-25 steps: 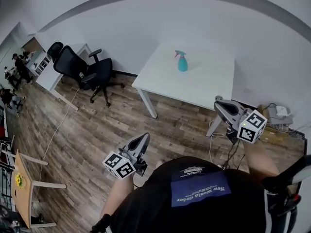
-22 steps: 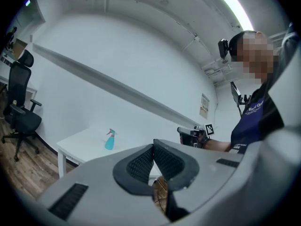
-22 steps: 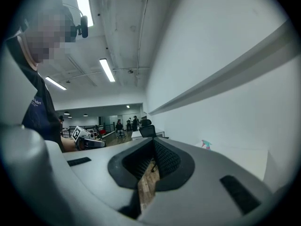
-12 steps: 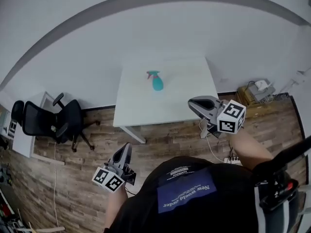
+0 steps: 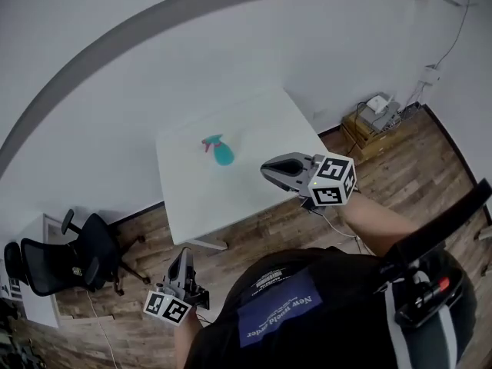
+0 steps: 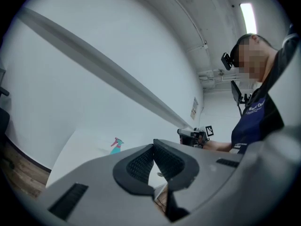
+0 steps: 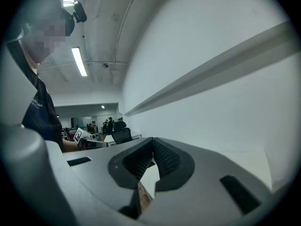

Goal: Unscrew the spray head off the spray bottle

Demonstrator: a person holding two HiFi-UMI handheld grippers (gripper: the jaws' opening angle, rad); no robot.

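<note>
A teal spray bottle (image 5: 223,153) with a pink spray head stands on the white table (image 5: 254,183); in the left gripper view the spray bottle (image 6: 115,146) shows small and far off. My right gripper (image 5: 267,170) is shut and empty, held over the table's near right edge, well apart from the bottle. My left gripper (image 5: 182,258) is shut and empty, low over the wooden floor in front of the table. In each gripper view the jaw tips meet with nothing between them.
A black office chair (image 5: 58,264) stands on the wood floor at the left. A cardboard box with a white device (image 5: 374,115) and cables sits by the wall at the right. A white wall runs behind the table.
The view has swung: table and bottle have shifted left and nearer. My right gripper has risen over the table's edge; the left one has dropped lower in the picture.
</note>
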